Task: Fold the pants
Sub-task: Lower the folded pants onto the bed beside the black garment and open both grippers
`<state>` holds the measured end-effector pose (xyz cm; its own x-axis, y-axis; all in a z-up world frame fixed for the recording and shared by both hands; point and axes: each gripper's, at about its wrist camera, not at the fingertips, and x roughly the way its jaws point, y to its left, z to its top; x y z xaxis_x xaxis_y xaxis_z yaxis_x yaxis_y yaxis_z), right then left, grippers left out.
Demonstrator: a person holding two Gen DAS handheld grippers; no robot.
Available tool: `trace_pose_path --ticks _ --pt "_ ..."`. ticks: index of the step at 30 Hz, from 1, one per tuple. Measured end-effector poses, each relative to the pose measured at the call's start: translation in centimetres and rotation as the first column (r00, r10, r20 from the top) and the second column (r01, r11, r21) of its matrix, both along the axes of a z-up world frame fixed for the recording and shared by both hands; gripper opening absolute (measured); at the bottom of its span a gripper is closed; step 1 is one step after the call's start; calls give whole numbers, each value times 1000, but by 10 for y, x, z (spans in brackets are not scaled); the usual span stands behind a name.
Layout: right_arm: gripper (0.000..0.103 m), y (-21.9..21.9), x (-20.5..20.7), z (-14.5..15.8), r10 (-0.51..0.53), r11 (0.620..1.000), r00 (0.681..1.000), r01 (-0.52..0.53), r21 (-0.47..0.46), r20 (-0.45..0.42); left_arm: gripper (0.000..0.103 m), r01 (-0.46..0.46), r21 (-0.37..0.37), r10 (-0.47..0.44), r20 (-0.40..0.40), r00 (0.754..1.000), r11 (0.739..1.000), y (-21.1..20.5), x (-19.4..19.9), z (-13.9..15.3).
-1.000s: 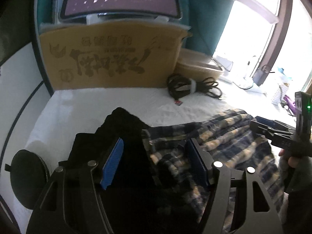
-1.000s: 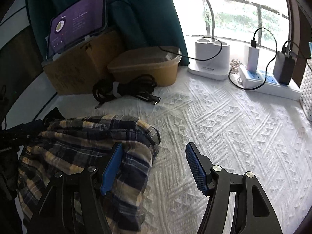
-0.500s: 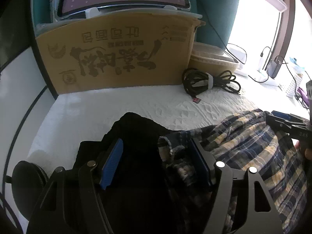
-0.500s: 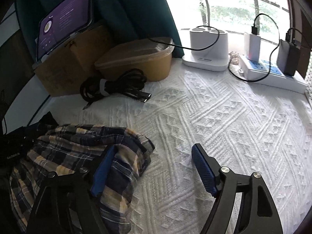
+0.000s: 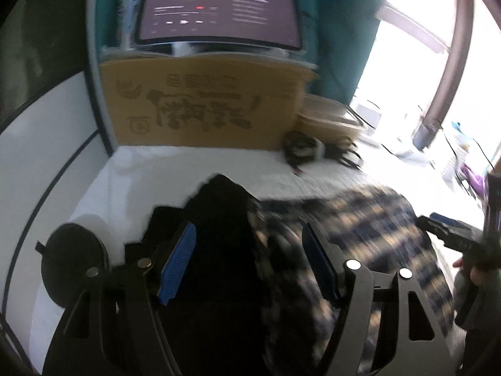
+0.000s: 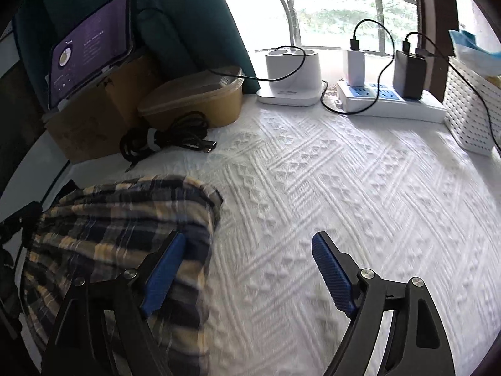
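The plaid pants lie bunched on the white bedspread at the left. My right gripper hovers at their right edge with its jaws opening. Its left finger is over the plaid cloth, its right finger over bare bedspread, and nothing is pinched. In the blurred left wrist view my left gripper stands open above a black garment, beside the plaid pants. The pads do not press on the cloth. The right gripper and a hand show at the far right.
At the back stand a cardboard box with a tablet on top and a brown lidded container. A coiled black cable lies before them. A charging dock, power strip and white basket line the window side.
The right gripper's jaws have spread wider over the edge of the pants. The left wrist view has swung towards the box and back and is now blurred; its jaws look unchanged.
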<state>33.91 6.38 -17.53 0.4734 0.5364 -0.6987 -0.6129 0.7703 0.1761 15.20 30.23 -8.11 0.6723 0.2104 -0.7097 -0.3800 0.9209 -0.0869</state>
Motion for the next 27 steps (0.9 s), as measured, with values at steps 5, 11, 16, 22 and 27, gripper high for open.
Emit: trace_pose_path --ticks 5,11,16,22,27 --pt "84 -6 -21 0 31 999 999 -31 11 -15 71 43 -109 -45 -19 999 993 -16 -5 -16" --pt "84 -17 -32 -13 36 999 999 -37 -15 -25 72 33 -60 -38 -81 996 998 -22 -4 -36" --pt "84 -33 -38 -17 24 999 999 -24 -20 -30 72 24 -21 -25 -84 996 1000 -28 -10 -32" --pt "84 -38 -54 -6 63 998 998 -63 -5 1 72 25 -22 -26 -35 999 999 -41 -28 -12" --pt "84 -36 -75 -10 110 994 994 -110 -12 -3 72 74 2 -74 -65 995 997 -64 -37 -14"
